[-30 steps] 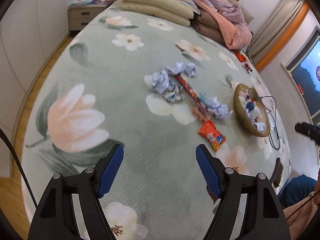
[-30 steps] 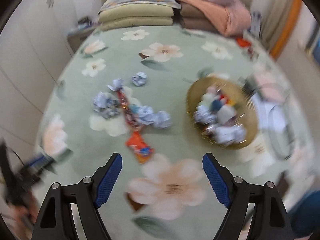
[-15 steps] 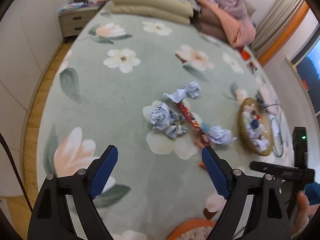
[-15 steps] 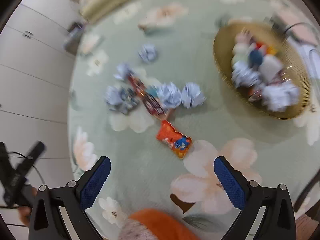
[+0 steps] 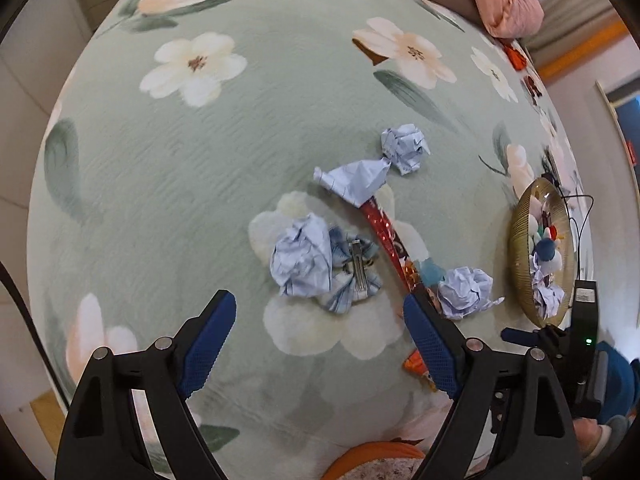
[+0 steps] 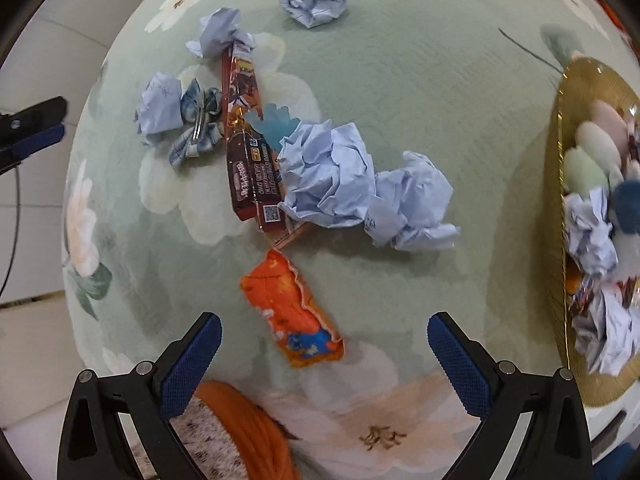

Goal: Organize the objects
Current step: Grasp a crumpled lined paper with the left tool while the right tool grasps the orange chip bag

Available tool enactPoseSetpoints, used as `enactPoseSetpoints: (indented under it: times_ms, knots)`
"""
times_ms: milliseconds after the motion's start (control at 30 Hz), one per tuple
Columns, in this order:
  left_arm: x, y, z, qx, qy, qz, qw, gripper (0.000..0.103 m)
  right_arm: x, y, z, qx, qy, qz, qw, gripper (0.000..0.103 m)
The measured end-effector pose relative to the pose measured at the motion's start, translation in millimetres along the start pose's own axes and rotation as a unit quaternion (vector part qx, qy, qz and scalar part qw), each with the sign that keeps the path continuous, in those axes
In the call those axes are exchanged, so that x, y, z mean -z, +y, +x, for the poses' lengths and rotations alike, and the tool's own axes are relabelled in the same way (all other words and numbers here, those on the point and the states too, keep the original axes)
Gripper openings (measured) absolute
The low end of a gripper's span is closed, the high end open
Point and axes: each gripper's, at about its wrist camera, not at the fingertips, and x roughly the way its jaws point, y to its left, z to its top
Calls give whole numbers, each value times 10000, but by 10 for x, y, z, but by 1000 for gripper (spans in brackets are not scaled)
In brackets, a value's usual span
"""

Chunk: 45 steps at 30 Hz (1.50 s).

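On the green flowered bedspread (image 5: 168, 184) lie several crumpled blue paper balls, a plaid bow hair clip (image 5: 354, 272) and a long red snack packet (image 5: 384, 236). My left gripper (image 5: 318, 320) is open and empty, just short of one paper ball (image 5: 302, 260) and the clip. My right gripper (image 6: 324, 328) is open wide and points down. The orange snack packet (image 6: 296, 312) lies on the bed between its fingers, untouched. Two bigger paper wads (image 6: 332, 172) rest beyond it on the red packet (image 6: 248, 140). A gold basket (image 6: 560, 200) at the right holds paper and soft toys.
An orange-rimmed grey thing (image 6: 240, 420) sits at the bed's near edge under the right gripper. A light blue claw clip (image 6: 272, 124) lies by the red packet. Folded pink bedding (image 5: 508, 4) is at the bed's head. A black cable (image 5: 580, 216) runs past the basket.
Both grippers have tipped downward and come closer to the bedspread, with jaws wider. The right one has sunk over the orange packet; the left has moved in on the paper ball and clip.
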Motion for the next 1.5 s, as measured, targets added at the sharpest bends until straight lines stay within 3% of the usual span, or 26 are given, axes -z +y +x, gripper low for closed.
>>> enactPoseSetpoints:
  times_ms: [267, 333, 467, 667, 800, 900, 1033, 1133, 1200, 1267, 1333, 1400, 1500]
  knots:
    - [-29, 112, -28, -325, 151, 594, 9976, 85, -129, 221, -25, 174, -35, -18, 9998, 103]
    - [-51, 188, -9, -151, 105, 483, 9987, 85, -182, 224, -47, 169, -33, 166, 9997, 103]
    - [-63, 280, 118, 98, -386, 308, 9987, 85, -272, 237, -189, 156, -111, 358, 9992, 102]
    - [-17, 226, 479, 218, -52, 1244, 9920, 85, -253, 300, -82, 401, 44, 283, 9988, 102]
    - [-18, 315, 601, 360, -9, 1074, 9936, 85, -172, 367, -33, 237, -41, 432, 9988, 102]
    - [7, 346, 607, 483, -123, 917, 9945, 85, -65, 311, 56, 110, -145, 608, 9980, 102]
    - [139, 308, 691, 566, -338, 1158, 9911, 85, 21, 285, 194, 104, -373, 421, 9984, 102]
    - [262, 278, 653, 419, -943, 1178, 9877, 85, 45, 186, 228, 82, -679, 222, 9974, 102]
    - [331, 308, 610, 732, -1234, 1039, 9842, 86, 109, 147, 229, 67, -937, 167, 9954, 102]
    - [357, 328, 654, 900, -1181, 977, 9841, 86, 192, 118, 228, 197, -1248, 111, 9919, 102]
    - [366, 296, 731, 831, -1081, 1138, 9841, 86, 250, 95, 221, 376, -1510, 19, 9878, 102]
    - [353, 237, 735, 522, -1133, 1292, 9837, 86, 312, 83, 230, 305, -1707, -4, 9849, 102]
    - [254, 163, 787, 190, -879, 1333, 9870, 86, 329, 60, 265, 108, -1656, 82, 9861, 102]
